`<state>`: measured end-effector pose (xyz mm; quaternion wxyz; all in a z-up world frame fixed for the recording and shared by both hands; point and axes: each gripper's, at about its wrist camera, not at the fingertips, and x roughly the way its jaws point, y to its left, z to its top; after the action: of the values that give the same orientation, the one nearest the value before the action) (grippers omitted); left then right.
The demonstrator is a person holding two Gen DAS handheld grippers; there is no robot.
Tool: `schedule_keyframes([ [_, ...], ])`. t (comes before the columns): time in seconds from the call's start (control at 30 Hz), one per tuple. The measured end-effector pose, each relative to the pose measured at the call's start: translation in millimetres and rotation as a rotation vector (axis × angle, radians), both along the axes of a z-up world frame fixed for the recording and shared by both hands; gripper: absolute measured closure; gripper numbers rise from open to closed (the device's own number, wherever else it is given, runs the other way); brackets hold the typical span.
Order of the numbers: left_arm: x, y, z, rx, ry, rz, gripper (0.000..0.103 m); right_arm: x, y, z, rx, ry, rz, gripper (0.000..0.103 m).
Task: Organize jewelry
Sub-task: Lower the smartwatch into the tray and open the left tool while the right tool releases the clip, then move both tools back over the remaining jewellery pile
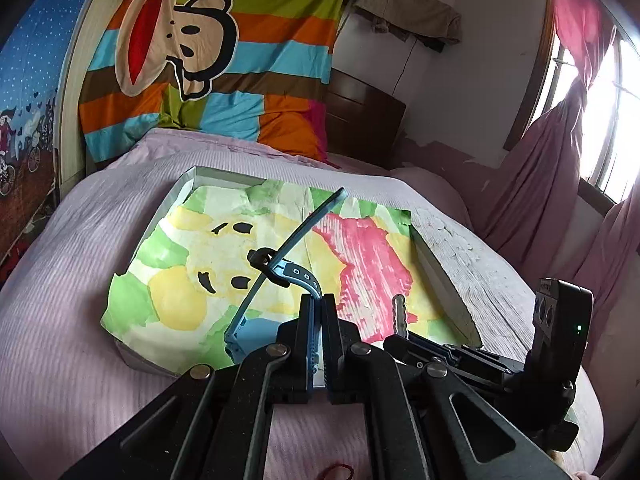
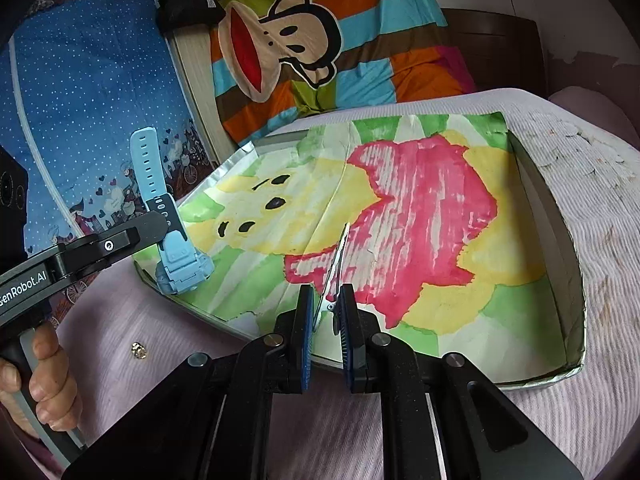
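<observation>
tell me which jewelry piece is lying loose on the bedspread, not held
The small gold earring, outside the tray. The blue watch is clamped in the left hand-held gripper, the silver hair clip in the right.

Watch point(image 2: 176, 256): light blue, black strap loop.
Tray lining point(image 2: 400, 216): painted pink, yellow, green patches.
Bedspread point(image 1: 60, 280): pale lilac, ribbed.
Pillow point(image 1: 224, 40): orange, blue, green, brown stripes, cartoon monkey.

Bright daylight pours in from the glaring white window point(image 1: 612, 120) at the right edge, while both round fisheye pictures bend at the edges and go black in the corners.
</observation>
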<state>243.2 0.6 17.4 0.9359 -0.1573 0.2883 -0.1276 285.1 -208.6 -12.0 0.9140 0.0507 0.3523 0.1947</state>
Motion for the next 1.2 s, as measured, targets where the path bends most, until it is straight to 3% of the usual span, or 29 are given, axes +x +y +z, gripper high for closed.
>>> schedule_keyframes([
  [0.27,2,3,-14,0.017,0.067,0.023,0.098,1,0,-1,-0.03,-0.004,-0.006,0.091],
  [0.37,-3,6,-13,0.014,0.062,0.032,0.093,-5,-2,1,-0.036,-0.03,-0.013,0.09],
  [0.47,-10,8,-13,0.004,0.051,0.042,0.076,-16,-4,4,-0.036,-0.076,-0.015,0.08],
  [0.53,-15,9,-12,0.011,0.033,0.055,0.063,-24,-5,8,-0.044,-0.114,-0.02,0.069],
  [0.67,-29,9,-9,0.029,-0.004,0.074,0.058,-40,-11,14,-0.056,-0.17,-0.047,0.067],
  [0.73,-36,9,-7,0.05,-0.03,0.094,0.046,-47,-15,18,-0.052,-0.191,-0.064,0.061],
  [0.9,-55,8,-5,0.101,-0.084,0.135,0.034,-63,-28,25,-0.024,-0.238,-0.094,0.054],
  [1.0,-67,9,-3,0.124,-0.116,0.163,0.019,-76,-33,29,-0.014,-0.271,-0.108,0.042],
  [1.2,-94,9,3,0.146,-0.174,0.192,0.0,-106,-41,37,0.002,-0.336,-0.119,0.024],
])
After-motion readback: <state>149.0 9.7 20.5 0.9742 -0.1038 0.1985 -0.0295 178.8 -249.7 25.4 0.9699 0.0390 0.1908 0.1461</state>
